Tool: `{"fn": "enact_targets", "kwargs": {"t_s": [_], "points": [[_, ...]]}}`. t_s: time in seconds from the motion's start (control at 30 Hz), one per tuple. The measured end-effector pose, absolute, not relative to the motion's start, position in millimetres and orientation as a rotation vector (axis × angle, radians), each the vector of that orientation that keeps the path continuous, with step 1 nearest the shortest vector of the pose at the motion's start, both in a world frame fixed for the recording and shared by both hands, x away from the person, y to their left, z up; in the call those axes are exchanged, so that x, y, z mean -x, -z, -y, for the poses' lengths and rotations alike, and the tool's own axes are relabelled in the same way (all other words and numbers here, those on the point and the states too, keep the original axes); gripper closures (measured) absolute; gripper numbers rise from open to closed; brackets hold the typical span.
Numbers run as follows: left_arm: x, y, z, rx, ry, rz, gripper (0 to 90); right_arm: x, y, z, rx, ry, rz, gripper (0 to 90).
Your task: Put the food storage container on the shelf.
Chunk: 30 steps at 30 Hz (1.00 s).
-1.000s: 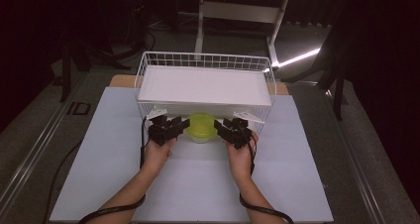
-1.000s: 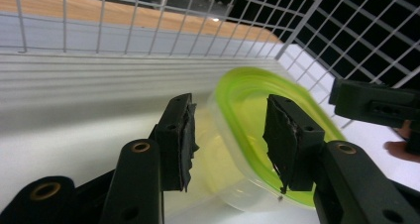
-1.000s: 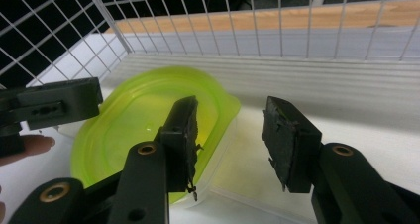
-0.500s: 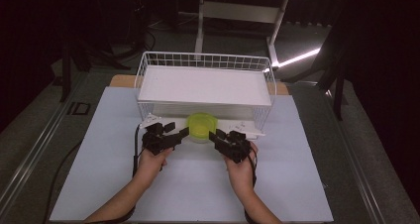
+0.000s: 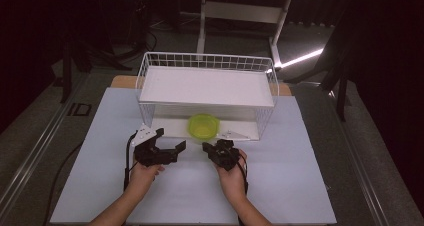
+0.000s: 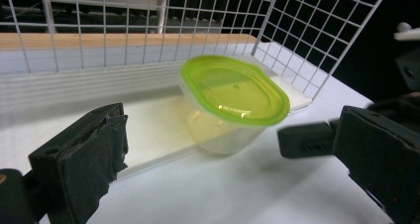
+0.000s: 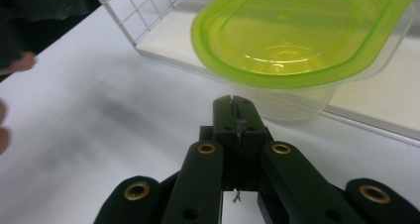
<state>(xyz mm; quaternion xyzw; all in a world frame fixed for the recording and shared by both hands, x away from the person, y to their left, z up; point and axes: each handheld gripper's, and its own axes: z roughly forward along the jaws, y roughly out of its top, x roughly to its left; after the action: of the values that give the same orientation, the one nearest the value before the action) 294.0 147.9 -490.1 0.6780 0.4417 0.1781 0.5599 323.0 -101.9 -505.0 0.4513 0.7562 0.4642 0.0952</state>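
While both grippers are held over the white table just in front of the wire rack, a clear container with a green lid is seen standing on the rack's lower white shelf, at its front edge, between the two grippers and slightly beyond them. The left gripper is held with jaws spread wide, nothing between them (container seen through the gap in the left gripper view). The right gripper is seen with jaws pressed together, empty, tips just short of the container's wall. Each gripper is held by a hand from below, cable trailing on the left
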Motion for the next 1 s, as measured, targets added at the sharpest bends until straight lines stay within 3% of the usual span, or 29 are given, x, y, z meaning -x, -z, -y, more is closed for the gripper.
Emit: {"fn": "enact_targets", "kwargs": {"t_s": [0.3,1.0], "points": [[-284,505,-149,-1.578,-0.373,-1.050,1.5,-339,509,99,-1.398,-1.366,-2.216,89.7],[-274,504,-142,-1.627,-0.418,-0.968,1.5,-381,509,103,-1.518,-1.343,-2.132,88.8]]}}
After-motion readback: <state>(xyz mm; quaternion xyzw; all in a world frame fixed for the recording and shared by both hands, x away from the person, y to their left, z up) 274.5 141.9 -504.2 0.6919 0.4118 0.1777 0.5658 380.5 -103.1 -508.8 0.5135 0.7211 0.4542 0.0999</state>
